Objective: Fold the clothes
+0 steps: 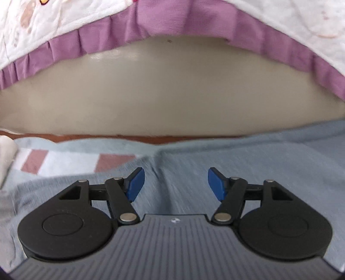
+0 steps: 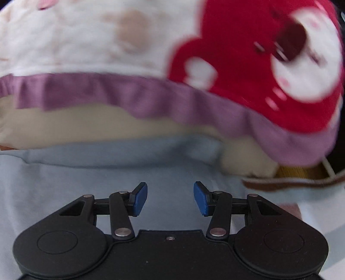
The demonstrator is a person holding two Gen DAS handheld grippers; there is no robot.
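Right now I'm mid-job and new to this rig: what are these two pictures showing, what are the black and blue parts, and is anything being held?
Each picture comes from a camera mounted on a handheld gripper, looking forward along its two fingers. The black linkages with blue pads are those fingers.

In the left wrist view, the left gripper is open over a light blue garment, holding nothing. Beyond it lie a beige surface and a white quilt with a purple ruffle.

In the right wrist view, the right gripper is also open and empty above the same blue garment. The quilt shows a red cartoon patch. This view is blurred.
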